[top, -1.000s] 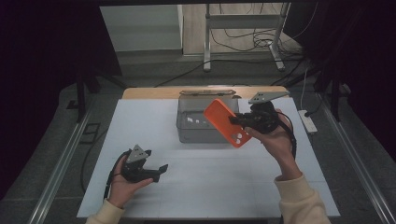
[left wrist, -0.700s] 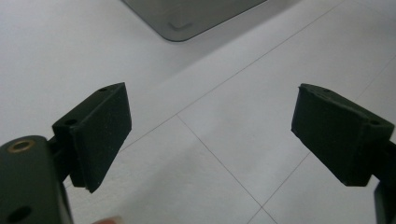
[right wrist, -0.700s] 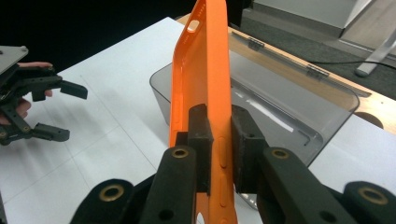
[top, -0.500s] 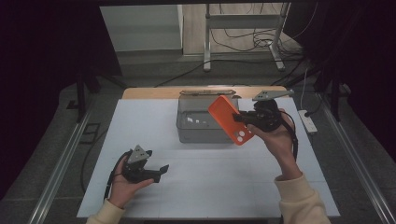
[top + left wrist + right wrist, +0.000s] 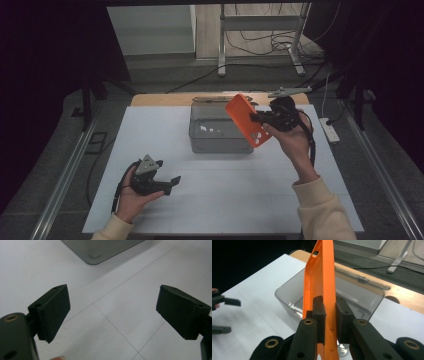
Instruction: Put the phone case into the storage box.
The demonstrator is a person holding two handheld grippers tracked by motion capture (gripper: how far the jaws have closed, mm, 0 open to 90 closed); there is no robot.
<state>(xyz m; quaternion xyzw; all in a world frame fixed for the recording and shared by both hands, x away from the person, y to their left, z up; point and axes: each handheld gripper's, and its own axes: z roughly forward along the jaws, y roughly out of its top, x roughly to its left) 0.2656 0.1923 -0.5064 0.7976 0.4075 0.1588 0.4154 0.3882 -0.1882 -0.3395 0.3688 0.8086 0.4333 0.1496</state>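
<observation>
The right gripper [image 5: 329, 315] has its two black jaws closed almost together on a thin orange plastic phone case [image 5: 322, 282], the pads pressing its two faces near the lower end. In the right gripper view the case stands on edge and rises straight up out of the jaws, with a small cut-out near its top and slim button bumps along its side. In the high view the same case [image 5: 246, 125] hangs in the air, tilted, in front of the right gripper [image 5: 260, 119], partly over the right end of a translucent grey plastic bin [image 5: 215, 132]. The bin has rounded corners, sits on the white table top [image 5: 225, 200] near its far side, and lies directly beneath and beyond the case in the right gripper view [image 5: 362, 297]. The right hand [image 5: 292, 142] holds that gripper up above the table, a pale sleeve behind it.

The left gripper [image 5: 113, 312] has its jaws spread wide with nothing between them, just the bare white surface and its faint seam lines. A corner of the grey bin [image 5: 100, 250] shows at the top of that view. From above, the left gripper [image 5: 170, 182] rests low in the left hand [image 5: 132, 192] near the front left of the table, well apart from the bin and the case.

A wooden board edge [image 5: 165, 99] runs behind the white surface.
</observation>
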